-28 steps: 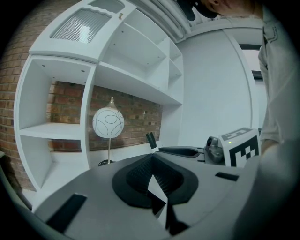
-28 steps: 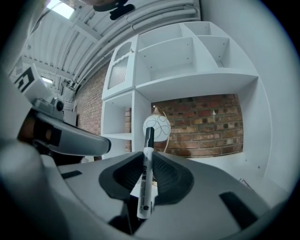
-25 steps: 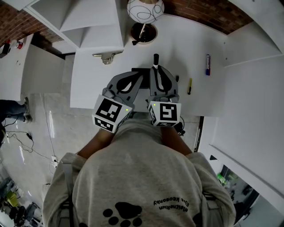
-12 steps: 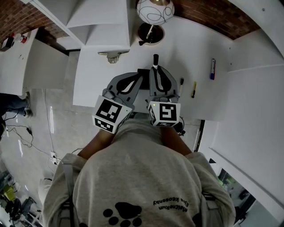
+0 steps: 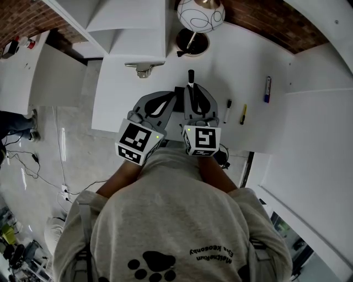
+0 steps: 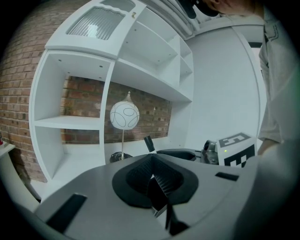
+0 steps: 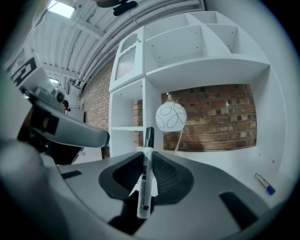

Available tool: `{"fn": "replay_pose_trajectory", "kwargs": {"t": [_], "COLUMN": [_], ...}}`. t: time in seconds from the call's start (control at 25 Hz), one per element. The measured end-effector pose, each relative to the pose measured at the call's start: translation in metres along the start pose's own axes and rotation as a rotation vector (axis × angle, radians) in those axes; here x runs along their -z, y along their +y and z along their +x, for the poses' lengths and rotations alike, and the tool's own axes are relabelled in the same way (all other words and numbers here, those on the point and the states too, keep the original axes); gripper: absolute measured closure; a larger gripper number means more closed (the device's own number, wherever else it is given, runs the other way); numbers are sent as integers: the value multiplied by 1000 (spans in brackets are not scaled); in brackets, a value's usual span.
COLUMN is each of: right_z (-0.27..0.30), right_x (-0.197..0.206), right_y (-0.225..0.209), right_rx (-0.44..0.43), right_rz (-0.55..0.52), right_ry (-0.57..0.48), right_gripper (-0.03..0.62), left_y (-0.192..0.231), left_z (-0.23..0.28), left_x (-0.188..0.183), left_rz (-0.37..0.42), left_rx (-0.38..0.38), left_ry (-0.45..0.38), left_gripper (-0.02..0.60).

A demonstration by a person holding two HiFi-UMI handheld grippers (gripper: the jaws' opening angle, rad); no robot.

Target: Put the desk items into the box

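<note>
Plainly, the person stands over the white desk (image 5: 118, 93) with both tools held close together, side by side, above its near edge.

The right gripper (image 5: 192, 89) has its jaws closed on a white marker (image 7: 146, 180). The pads press on the barrel from both sides. The marker's black cap sticks out past the fingertips, pointing toward the back of the desk, and its other end hangs down behind the pads. In the head view the cap shows just beyond the jaw tips, with the marker (image 5: 191, 77) held above the desk surface.

The left gripper (image 6: 152, 174) has its jaws drawn together with the pads meeting at the tip and nothing between them. It sits just beside the right one, angled slightly toward it.

More items lie on the desk to the right of the grippers. A thin dark pen (image 5: 228, 110) is nearest, a yellow pen (image 5: 243, 114) is just beside it, and a blue marker (image 5: 267, 89) is farther out toward the side wall.

A globe lamp (image 5: 200, 11) stands at the back of the desk against the brick wall, beside the white shelves (image 7: 126, 108).
</note>
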State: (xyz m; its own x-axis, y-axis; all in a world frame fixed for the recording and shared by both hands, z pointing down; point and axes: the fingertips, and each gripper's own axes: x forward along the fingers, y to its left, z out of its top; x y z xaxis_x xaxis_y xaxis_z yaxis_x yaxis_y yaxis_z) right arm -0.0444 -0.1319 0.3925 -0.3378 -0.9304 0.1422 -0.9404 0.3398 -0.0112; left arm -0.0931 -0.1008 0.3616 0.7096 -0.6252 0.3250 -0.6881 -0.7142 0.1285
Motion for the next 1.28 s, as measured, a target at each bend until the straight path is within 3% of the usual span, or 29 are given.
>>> {"fn": "replay_pose_trajectory", "kwargs": {"t": [0.6, 0.8, 1.28], "right_z": [16, 19, 29], "right_x": [46, 53, 74], "right_y": [10, 21, 29], "right_rx": [-60, -123, -185], "right_rz": [-39, -120, -154], "right_ry": [125, 174, 392], "right_gripper": [519, 519, 519], "left_y": [14, 16, 20], "left_z": [5, 10, 14], "left_x": [22, 29, 32], "left_rz": [-43, -69, -88], "left_rx": [-28, -28, -40], "left_ry": [42, 54, 58], "left_gripper": [574, 574, 575]}}
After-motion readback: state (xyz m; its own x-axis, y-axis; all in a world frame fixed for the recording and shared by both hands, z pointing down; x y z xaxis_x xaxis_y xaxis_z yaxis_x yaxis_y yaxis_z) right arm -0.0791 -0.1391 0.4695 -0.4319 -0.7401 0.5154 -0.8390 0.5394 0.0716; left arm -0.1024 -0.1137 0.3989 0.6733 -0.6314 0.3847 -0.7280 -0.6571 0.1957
